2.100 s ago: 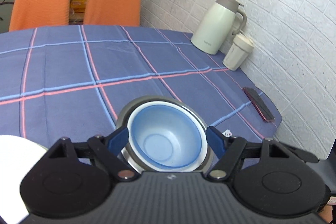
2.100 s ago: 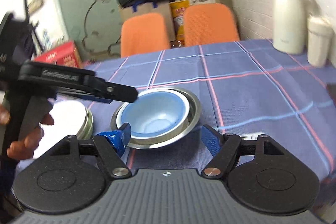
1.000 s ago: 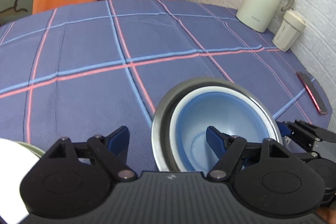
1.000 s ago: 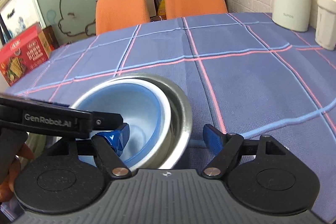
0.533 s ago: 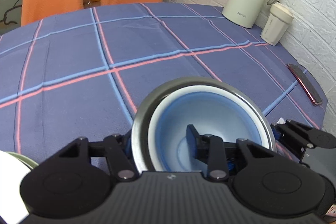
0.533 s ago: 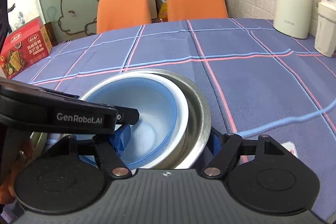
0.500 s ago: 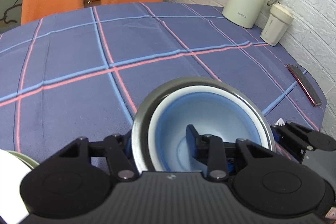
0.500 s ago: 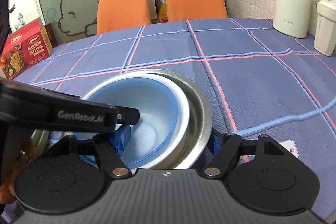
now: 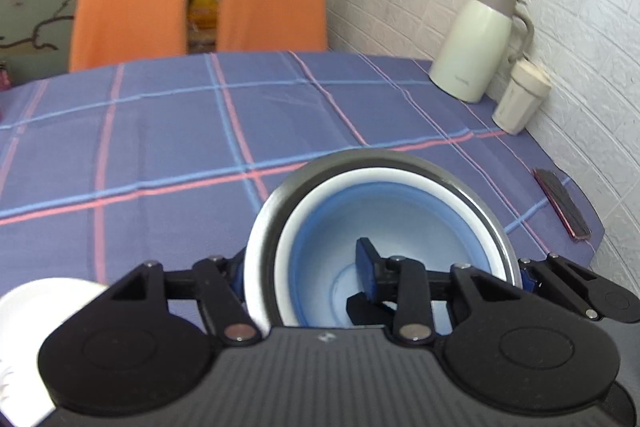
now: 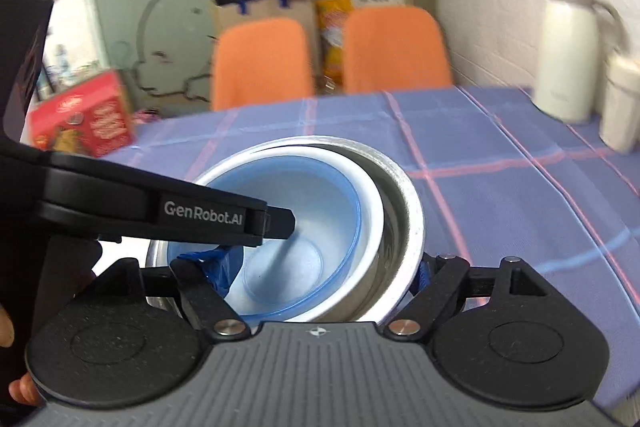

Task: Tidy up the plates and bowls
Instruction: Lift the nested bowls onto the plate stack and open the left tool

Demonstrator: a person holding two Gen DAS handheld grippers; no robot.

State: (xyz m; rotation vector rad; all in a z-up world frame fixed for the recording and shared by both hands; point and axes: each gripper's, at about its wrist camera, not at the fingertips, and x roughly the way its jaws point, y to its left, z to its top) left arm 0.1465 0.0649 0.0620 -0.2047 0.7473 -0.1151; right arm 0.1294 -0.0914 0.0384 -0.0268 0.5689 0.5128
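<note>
1. A table covered in a blue checked tablecloth (image 9: 160, 147) filled both views. A steel bowl (image 9: 264, 227) with a blue bowl (image 9: 400, 219) nested inside it sat right in front of both grippers, above the cloth's near edge.
2. The left gripper (image 9: 304, 267) was clamped on the left side of the nested bowls. One finger sat outside the steel wall, and the other reached inside the blue bowl.
3. The right gripper (image 10: 324, 267) was clamped on the right side of the same pair. One blue pad sat inside the blue bowl, and the other pressed the steel bowl's outer wall.
4. Compared with half a second before, the bowls filled more of both views, and the steel bowl looked tilted and lifted off the cloth. Both grippers kept the same grip. Two seconds before, both had been open and clear of the bowls.
5. The steel bowl was wide, with a flat, shiny rim. The blue bowl had a white rim and a pale blue inside, with a round base ring.
6. A white dish (image 9: 36, 311) lay at the lower left in the left wrist view.
7. A cream jug (image 9: 476, 51) and a lidded cup (image 9: 520, 99) stood by the wall.
</note>
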